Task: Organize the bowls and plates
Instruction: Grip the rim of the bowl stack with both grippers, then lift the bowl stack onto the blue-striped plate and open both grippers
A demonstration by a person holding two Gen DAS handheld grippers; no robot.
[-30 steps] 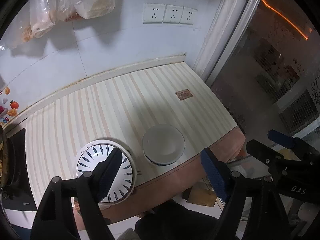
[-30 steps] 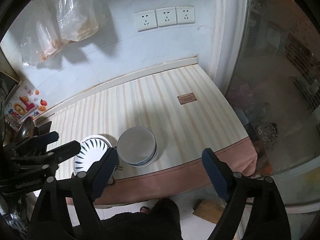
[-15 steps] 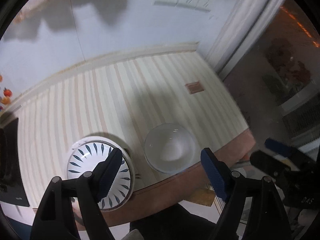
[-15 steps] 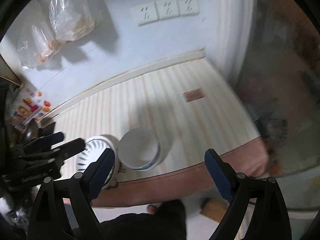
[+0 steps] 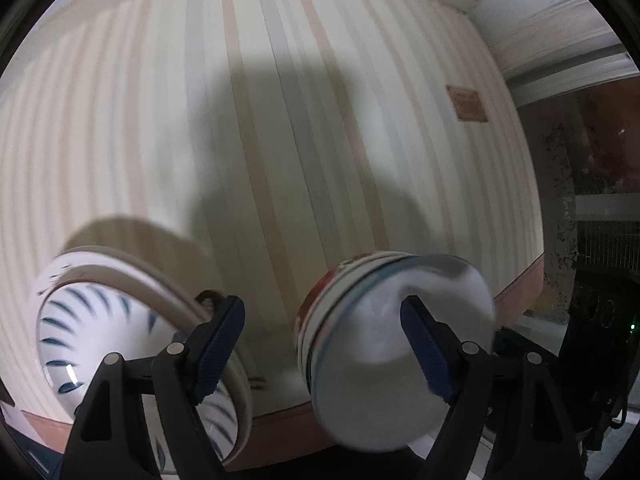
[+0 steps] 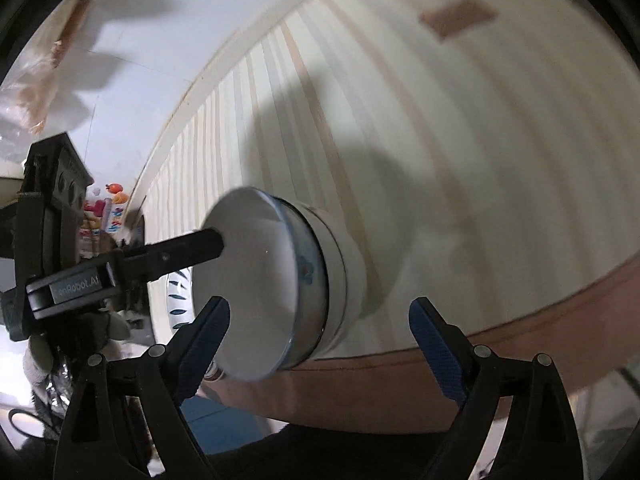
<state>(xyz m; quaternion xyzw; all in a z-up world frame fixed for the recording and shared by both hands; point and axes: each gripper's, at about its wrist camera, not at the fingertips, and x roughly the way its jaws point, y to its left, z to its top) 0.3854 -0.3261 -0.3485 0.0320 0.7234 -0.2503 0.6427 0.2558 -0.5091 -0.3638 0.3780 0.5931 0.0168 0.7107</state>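
Note:
A stack of white bowls (image 5: 384,340) with blue and red trim sits near the front edge of the striped counter (image 5: 280,120). A white plate with blue leaf marks (image 5: 92,320) lies to its left. My left gripper (image 5: 324,344) is open and low over the counter; its right finger reaches over the bowl's rim, its left finger over the plate's edge. In the right wrist view the bowl stack (image 6: 280,292) is close, and the left gripper's finger (image 6: 176,256) reaches over its rim. My right gripper (image 6: 320,344) is open, straddling the bowls' right side.
A brown label (image 5: 468,104) is stuck on the counter at the far right. The counter's pink front edge (image 6: 480,356) runs just below the bowls. Bags (image 6: 36,92) hang on the white wall at the left, with colourful stickers (image 6: 108,208) below them.
Both grippers have dropped from high above the counter to close over the bowls and plate. The left gripper's finger now reaches over the bowl's rim. Both stay open.

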